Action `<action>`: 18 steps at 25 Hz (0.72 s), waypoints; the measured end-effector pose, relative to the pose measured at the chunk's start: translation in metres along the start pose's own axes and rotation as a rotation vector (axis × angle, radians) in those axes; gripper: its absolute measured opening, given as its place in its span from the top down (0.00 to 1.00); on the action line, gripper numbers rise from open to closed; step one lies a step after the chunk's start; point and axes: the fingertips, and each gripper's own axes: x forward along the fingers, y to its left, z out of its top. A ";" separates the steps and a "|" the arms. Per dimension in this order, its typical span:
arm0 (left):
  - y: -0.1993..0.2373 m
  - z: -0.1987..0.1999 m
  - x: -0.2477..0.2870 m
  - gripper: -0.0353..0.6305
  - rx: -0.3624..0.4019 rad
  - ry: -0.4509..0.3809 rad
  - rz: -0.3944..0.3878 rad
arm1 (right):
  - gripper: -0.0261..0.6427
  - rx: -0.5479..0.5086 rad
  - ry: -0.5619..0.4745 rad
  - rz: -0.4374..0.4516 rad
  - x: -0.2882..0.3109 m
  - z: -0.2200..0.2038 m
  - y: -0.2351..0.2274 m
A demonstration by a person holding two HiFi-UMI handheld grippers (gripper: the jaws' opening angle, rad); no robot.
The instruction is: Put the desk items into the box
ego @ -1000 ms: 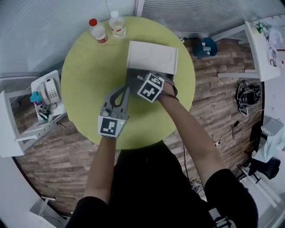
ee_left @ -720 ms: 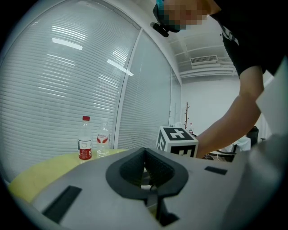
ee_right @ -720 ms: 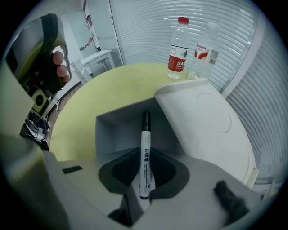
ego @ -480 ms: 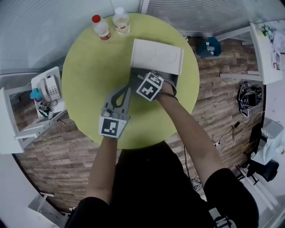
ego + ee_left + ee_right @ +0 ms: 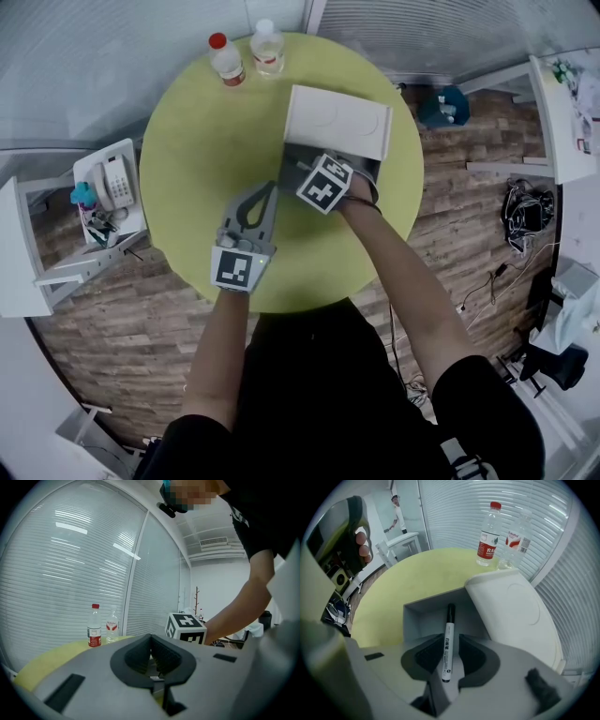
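Right hand-held gripper [image 5: 450, 643] clamps white marker [image 5: 449, 620] over open box [image 5: 417, 616]; left hand-held gripper [image 5: 151, 641] clenched, empty, above counter [image 5: 197, 141].

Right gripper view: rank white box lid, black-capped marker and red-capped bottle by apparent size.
Largest: rounded white plastic box lid.
Then black-capped white marker and red-capped clear plastic bottle: unsure; marker longer, bottle wider, marker nearer the camera.

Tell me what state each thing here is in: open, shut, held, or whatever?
Right gripper: shut on the marker pen.
White marker pen with black cap: capped, held, pointing into the box.
Grey box: open, white lid laid back.
Left gripper: shut, empty.
Red-capped plastic bottle: upright, capped.
White-capped clear plastic bottle: upright, capped.
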 end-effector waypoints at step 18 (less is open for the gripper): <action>-0.030 0.072 -0.052 0.93 0.057 0.010 -0.009 | 0.83 -0.046 -0.289 -0.052 -0.159 0.026 0.056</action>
